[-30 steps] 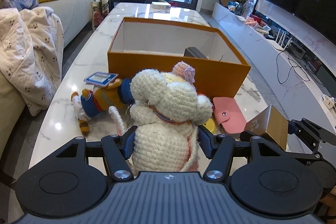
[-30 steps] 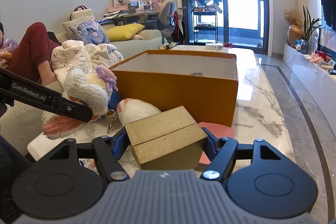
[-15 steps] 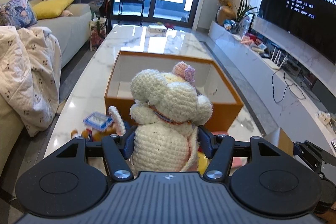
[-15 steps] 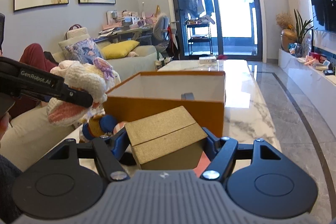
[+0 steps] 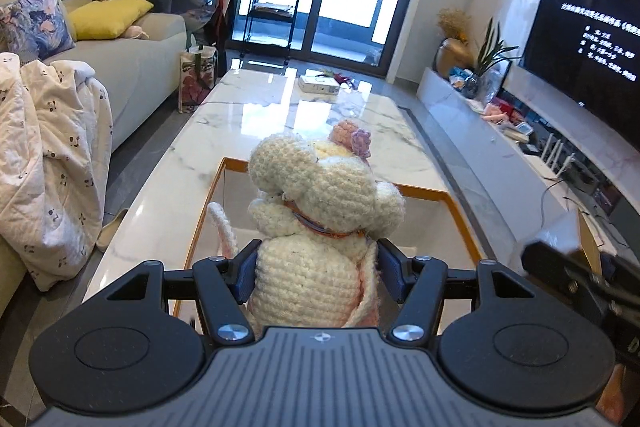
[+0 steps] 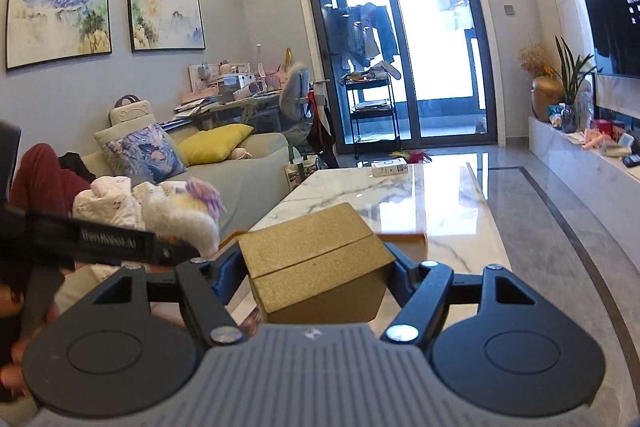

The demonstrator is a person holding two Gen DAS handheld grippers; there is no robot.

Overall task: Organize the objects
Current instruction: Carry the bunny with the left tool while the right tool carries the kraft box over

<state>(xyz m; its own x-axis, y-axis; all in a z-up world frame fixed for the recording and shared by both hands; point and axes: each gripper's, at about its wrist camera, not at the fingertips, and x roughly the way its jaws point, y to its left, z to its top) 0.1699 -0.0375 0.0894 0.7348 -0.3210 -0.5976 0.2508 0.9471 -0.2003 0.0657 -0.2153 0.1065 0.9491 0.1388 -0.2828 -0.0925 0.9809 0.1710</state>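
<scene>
1. Left wrist view: lifted and carried forward since a second ago, so crochet plush point(image 5: 320, 227) now hangs over open orange box point(image 5: 456, 203) on marble tabletop point(image 5: 280, 115); toys once seen beside box gone from sight. Probably ready to drop in. Left gripper point(image 5: 318, 277) jaws partly closed, squeezing plush body from both sides.
2. Right wrist view: likewise raised, box rim point(image 6: 404, 238) barely peeking out behind. Right gripper point(image 6: 316, 277) jaws about half open, clamped on gold box point(image 6: 316, 269).
</scene>
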